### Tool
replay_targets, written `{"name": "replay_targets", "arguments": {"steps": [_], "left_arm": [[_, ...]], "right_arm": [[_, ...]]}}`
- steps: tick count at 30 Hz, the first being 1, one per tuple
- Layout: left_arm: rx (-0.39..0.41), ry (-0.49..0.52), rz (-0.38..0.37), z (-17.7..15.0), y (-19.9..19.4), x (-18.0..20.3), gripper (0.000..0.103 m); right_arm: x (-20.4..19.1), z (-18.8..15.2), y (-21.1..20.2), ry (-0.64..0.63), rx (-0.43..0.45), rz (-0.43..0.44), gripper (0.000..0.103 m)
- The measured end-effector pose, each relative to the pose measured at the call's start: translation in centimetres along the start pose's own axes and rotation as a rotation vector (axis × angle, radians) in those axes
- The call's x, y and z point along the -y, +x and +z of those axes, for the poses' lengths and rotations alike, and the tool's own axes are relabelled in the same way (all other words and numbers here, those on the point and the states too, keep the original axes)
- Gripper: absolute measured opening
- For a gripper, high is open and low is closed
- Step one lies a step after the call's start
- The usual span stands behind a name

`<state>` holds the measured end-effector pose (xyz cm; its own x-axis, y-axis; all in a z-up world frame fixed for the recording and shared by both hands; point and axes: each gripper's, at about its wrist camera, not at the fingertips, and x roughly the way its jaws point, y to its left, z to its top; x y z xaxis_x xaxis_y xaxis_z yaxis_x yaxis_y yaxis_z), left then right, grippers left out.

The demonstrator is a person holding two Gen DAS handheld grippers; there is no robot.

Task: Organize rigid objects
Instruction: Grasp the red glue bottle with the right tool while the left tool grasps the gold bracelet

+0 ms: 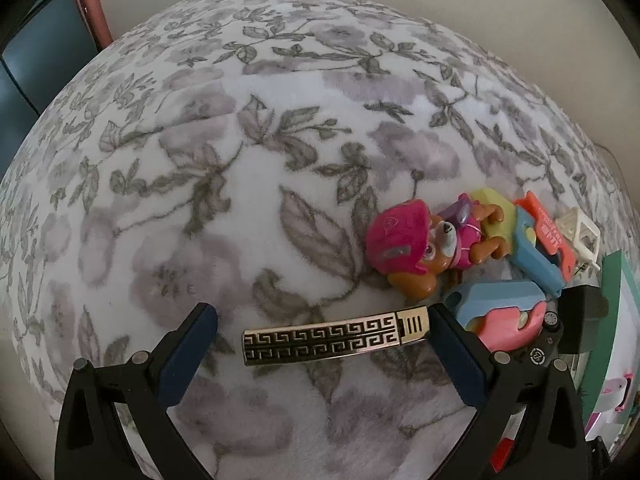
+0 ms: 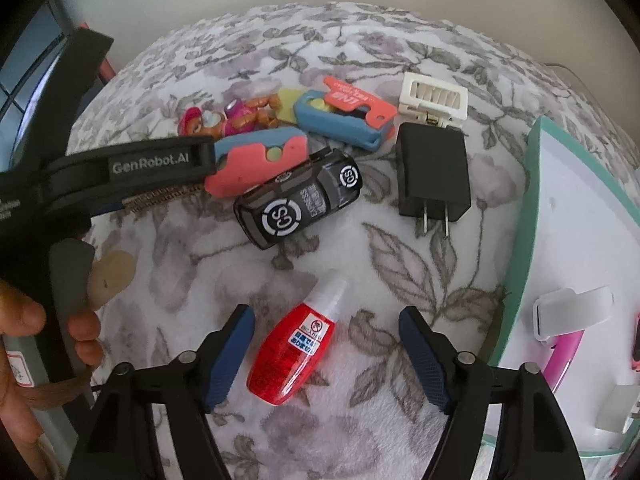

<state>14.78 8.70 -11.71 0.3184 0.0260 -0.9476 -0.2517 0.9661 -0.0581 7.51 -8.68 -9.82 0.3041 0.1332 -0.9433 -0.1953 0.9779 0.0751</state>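
Both hand-held grippers gape wide, the left (image 1: 322, 334) straddling a bracelet (image 1: 336, 336), the right (image 2: 326, 354) a half-hidden red bottle (image 2: 294, 354).

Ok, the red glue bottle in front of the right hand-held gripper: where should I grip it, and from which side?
Grip the red glue bottle across its wide red body, coming straight down from above. It lies flat on the blanket, white cap pointing away, roughly centred between the open right hand-held gripper fingers. The tapered cap end would likely slip.
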Motion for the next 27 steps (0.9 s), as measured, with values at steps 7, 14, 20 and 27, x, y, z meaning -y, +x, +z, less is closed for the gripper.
{"name": "replay_targets", "arguments": {"steps": [7, 14, 20, 27], "left_arm": [[-0.006, 0.008, 0.010, -0.6, 0.0, -0.3, 0.098], [-0.003, 0.035, 0.039, -1.8, -0.8, 0.0, 0.083], [-0.028, 0.023, 0.044, -2.5, -1.3, 0.3, 0.083], [-0.061, -0.003, 0.034, -4.5, -2.5, 0.3, 0.083]], "right_arm": [[-1.0, 0.0, 0.3, -0.036, -0.016, -0.032, 0.058], [-1.5, -0.4, 0.3, -0.047, -0.023, -0.051, 0.038], [-0.8, -1.0, -0.1, -0.037, -0.023, -0.049, 0.030], [0.1, -1.3, -0.7, -0.009, -0.017, -0.039, 0.030]]}}
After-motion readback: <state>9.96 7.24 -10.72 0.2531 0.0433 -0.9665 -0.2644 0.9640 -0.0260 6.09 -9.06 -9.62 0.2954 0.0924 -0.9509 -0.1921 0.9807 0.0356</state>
